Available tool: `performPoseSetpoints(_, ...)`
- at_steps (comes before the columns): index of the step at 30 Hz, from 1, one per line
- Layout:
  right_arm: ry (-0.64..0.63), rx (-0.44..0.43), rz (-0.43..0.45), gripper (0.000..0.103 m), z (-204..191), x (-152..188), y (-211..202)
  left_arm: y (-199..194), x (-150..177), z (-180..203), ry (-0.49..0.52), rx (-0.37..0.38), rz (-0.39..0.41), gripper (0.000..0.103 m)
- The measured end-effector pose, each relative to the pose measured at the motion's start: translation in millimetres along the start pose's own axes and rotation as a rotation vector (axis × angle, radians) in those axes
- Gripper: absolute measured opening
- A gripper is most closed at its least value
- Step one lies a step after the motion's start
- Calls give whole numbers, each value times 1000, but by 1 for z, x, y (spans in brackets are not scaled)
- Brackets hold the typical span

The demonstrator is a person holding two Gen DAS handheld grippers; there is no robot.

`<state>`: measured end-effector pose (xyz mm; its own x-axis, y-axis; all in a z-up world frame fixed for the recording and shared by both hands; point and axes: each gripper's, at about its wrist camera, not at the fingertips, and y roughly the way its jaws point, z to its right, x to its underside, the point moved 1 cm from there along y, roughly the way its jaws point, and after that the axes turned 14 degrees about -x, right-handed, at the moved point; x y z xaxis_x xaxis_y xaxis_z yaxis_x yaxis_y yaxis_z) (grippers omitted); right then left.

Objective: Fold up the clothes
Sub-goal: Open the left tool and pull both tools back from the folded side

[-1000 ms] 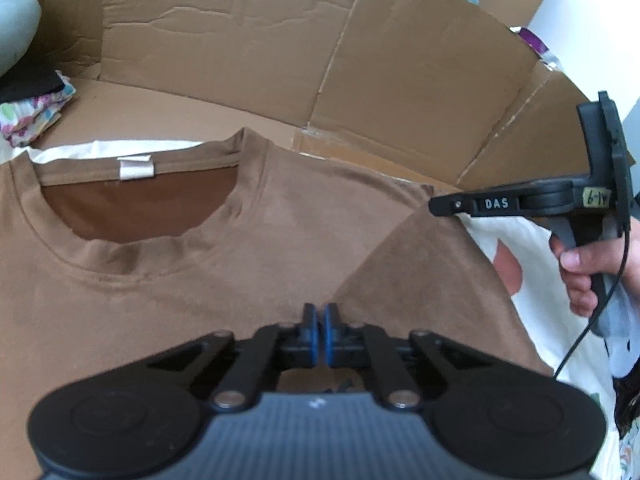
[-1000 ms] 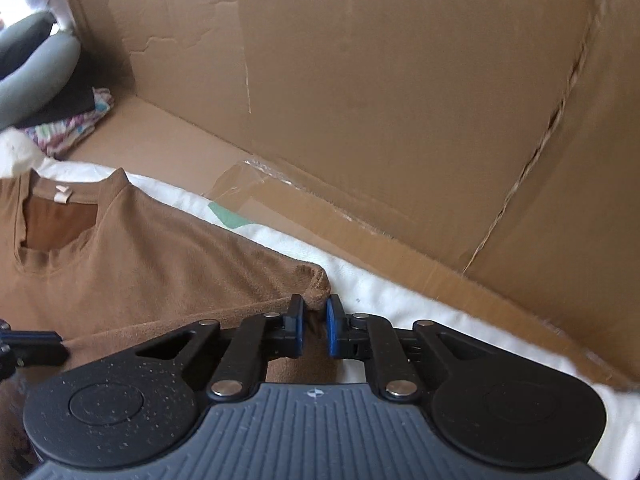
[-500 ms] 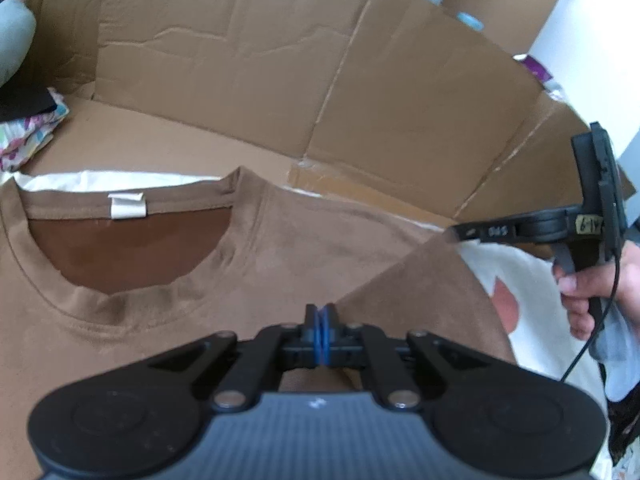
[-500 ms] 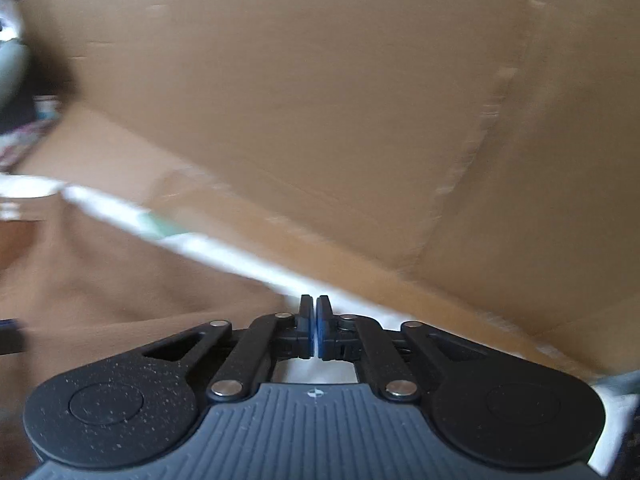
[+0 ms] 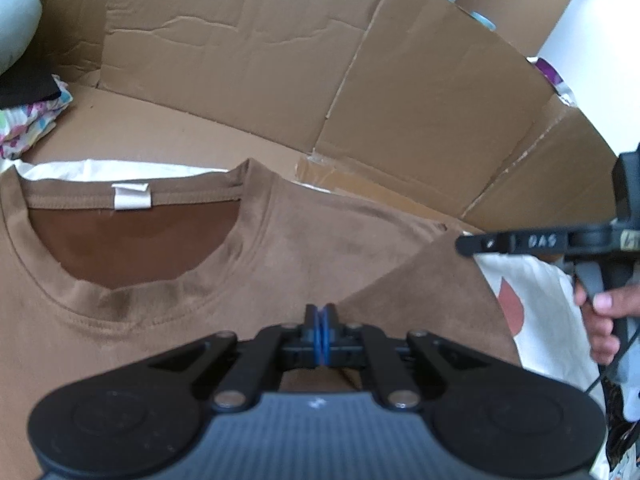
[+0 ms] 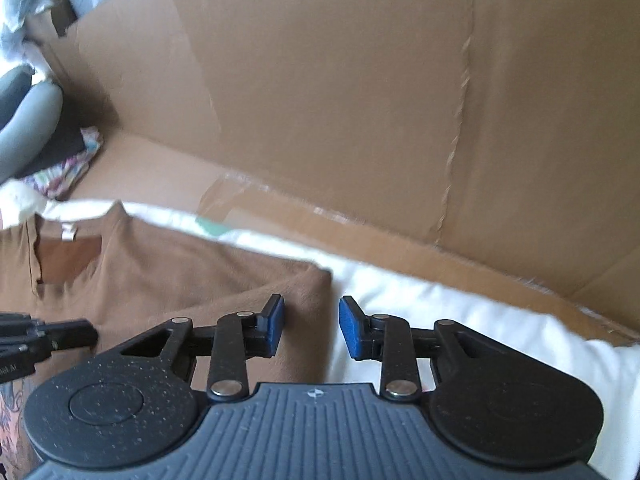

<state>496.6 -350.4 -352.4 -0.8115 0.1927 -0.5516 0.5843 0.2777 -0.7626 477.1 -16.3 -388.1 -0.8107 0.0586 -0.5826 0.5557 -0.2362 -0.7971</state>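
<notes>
**Left wrist view: brown T-shirt with one sleeve folded in, tools at its edge**

The brown T-shirt (image 5: pixel 304 248) lies flat and face up on a white sheet (image 5: pixel 532 292), directly ahead of and beneath the left tool (image 5: pixel 319 320). Its round neckline, with a white tag (image 5: pixel 132 196) sewn inside the back collar, sits ahead and to the left of that tool. One sleeve (image 5: pixel 424 300) is folded over the chest and forms a darker triangular flap just right of the left tool's tips.

The left tool's blue pads are pressed together with no gap between them. They stand right at the inner corner of the folded flap, but whether cloth is caught between them cannot be told.

From the right wrist view, the right tool (image 6: pixel 311 326) has just been opening and its blue pads (image 6: pixel 351 326) stand spread. The folded edge of the T-shirt (image 6: pixel 208 280) lies below the gap, under the left pad, with white sheet under the right one; neither pad presses on the cloth. The same tool shows in the left wrist view to the right, its black finger level over the flap's far corner, held in a hand (image 5: pixel 608 320) at the frame's edge.

Outward, creased cardboard walls (image 5: pixel 280 64) rise ahead of both tools, with a cardboard floor (image 5: pixel 192 136) beyond the collar. Far left, a patterned cloth (image 5: pixel 28 124) lies with dark fabric on it.
</notes>
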Motion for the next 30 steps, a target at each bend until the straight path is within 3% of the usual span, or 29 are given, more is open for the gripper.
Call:
performPoseSetpoints(4, -8, 9, -25, 34, 1, 1, 15, 0, -2, 2, 17, -5, 5, 2)
performPoseSetpoints(5, -12, 11, -31, 30, 1, 1, 16, -1, -2, 3, 22, -8, 8, 2)
performPoseSetpoints(7, -22, 19, -29, 11, 1, -1, 19, -1, -3, 3, 24, -13, 11, 1)
performPoseSetpoints(10, -36, 33, -26, 8, 1, -3, 22, 2, -3, 2, 13, -22, 9, 1)
performPoseSetpoints(14, -43, 45, -29, 10, 3, -3, 25, 12, 1, 1, 0, -21, -16, 3)
performPoseSetpoints(16, -35, 51, -26, 22, 4, -3, 18, 10, 0, -1, -14, -6, -26, 4)
performPoseSetpoints(18, -19, 59, -17, 26, 5, -2, 8, 7, -3, -3, -7, 2, -27, 8)
performPoseSetpoints(24, 35, 49, -7, 28, 7, 13, -22, -8, 2, -6, -6, -14, -11, 18)
performPoseSetpoints(26, 38, 37, -18, 29, 4, 22, -29, -12, 4, -3, 5, -19, -15, 27)
performPoseSetpoints(30, 78, -2, -36, 32, -1, 40, -39, -18, 8, 6, 49, -31, -22, 29)
